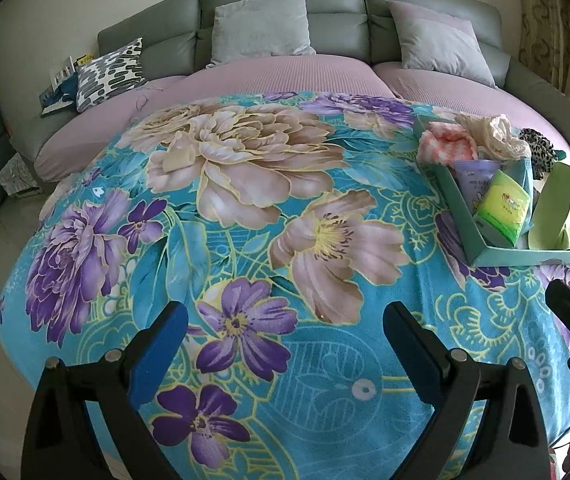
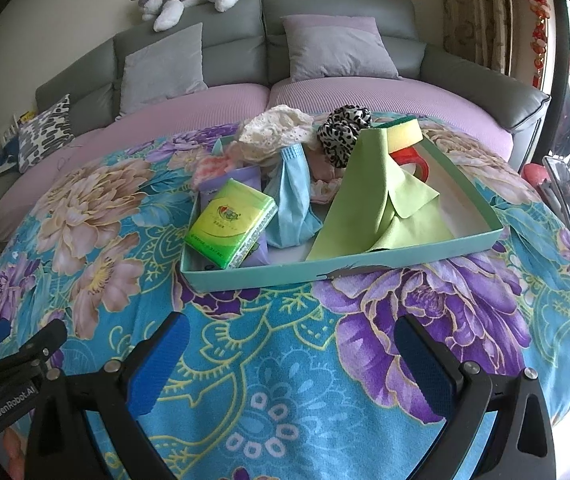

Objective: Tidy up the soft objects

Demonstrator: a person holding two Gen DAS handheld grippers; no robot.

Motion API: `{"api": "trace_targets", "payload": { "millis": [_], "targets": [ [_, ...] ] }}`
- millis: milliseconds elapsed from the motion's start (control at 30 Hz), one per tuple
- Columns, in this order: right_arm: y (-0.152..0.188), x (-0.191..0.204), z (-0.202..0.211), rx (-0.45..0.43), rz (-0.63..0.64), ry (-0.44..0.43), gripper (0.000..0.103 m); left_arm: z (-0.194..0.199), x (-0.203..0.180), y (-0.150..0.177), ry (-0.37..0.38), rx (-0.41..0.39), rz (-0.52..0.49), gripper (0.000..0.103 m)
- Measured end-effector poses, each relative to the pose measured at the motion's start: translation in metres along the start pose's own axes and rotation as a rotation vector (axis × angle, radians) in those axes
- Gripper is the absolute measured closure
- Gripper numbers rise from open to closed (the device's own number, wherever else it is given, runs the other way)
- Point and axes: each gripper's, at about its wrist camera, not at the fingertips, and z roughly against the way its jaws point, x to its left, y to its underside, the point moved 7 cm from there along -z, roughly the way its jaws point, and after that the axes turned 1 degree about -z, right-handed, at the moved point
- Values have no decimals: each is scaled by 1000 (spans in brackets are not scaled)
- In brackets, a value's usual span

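The teal tray (image 2: 365, 270) sits on the floral blanket (image 2: 285, 380), soft things heaped inside — red object half-hidden by the green cloth (image 2: 369, 204), unseen from the left wrist. Left gripper (image 1: 285, 344) and right gripper (image 2: 289, 356) gape, empty.

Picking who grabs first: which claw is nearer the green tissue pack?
Right. The right claw sits open just in front of the tray holding the green tissue pack. The left claw, also open, is off to the tray's left.
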Motion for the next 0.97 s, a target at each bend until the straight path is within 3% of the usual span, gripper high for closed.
{"api": "trace_targets", "payload": {
  "millis": [967],
  "targets": [
    [2,-1,-2,7,2,5,0,1,-1,0,11,-3,-1,5]
  ]
}}
